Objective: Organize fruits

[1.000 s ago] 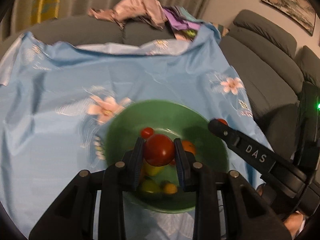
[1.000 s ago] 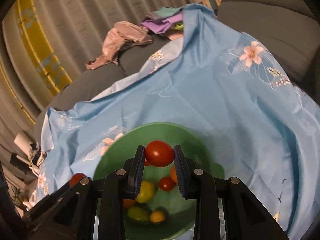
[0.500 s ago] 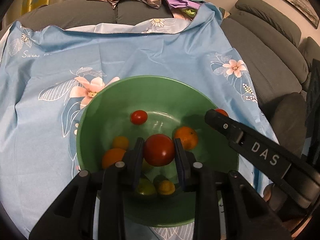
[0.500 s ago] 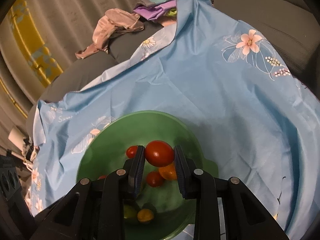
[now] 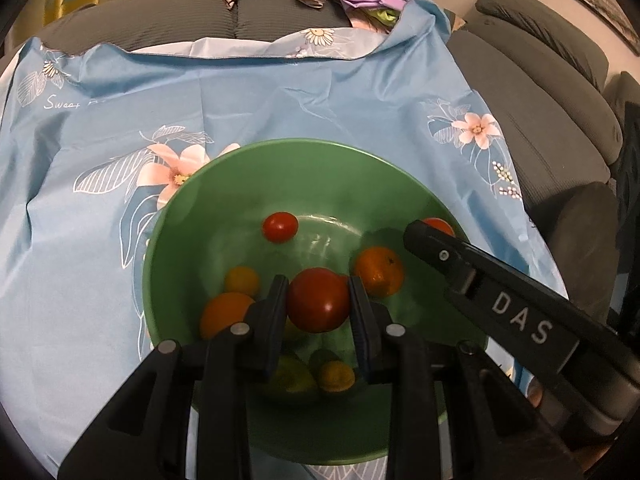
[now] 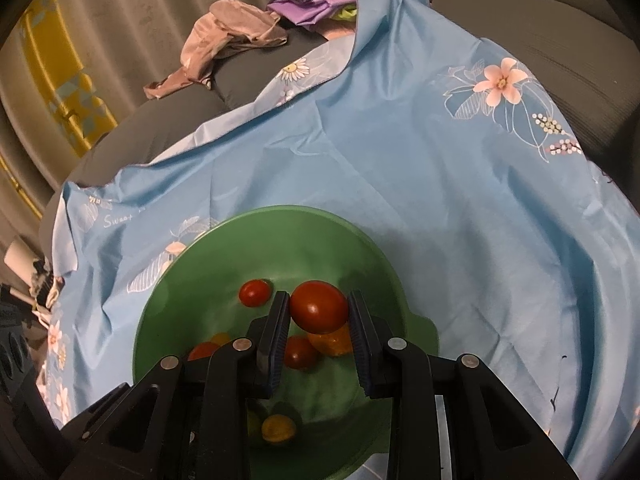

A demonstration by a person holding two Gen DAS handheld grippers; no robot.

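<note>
In the left wrist view, the left tool (image 5: pixel 319 305) is clenching a round red tomato (image 5: pixel 319 299) between its two pads, hanging over the inside of the green bowl (image 5: pixel 208 184), which is sitting on a blue flowered cloth (image 5: pixel 280 96) spread over a grey sofa (image 5: pixel 560 120). Compared with a second ago, the bowl is filling far more of the picture and looking sharp instead of blurred, as the tool is now sitting lower over it. Loose in the bowl are lying a small red tomato (image 5: pixel 280 227) at 12 o'clock of the held one, an orange fruit (image 5: pixel 378 271) at 2 o'clock, another orange one (image 5: pixel 224 314) at 9 o'clock, and a small yellow one (image 5: pixel 336 376) at 6 o'clock. The right tool (image 5: pixel 430 234) is reaching in from 3 o'clock, a red fruit showing at its tip. In the right wrist view, the right tool (image 6: pixel 319 307) is gripping a second red tomato (image 6: pixel 319 306) over the same bowl (image 6: pixel 280 224), and the grip is looking unchanged from a second ago, though the bowl is now showing more of its floor. A small red tomato (image 6: pixel 255 293) is lying at 9 o'clock of the held one, an orange fruit (image 6: pixel 334 342) at 6 o'clock. Crumpled clothes (image 6: pixel 224 40) are lying on the sofa at 11 o'clock.
</note>
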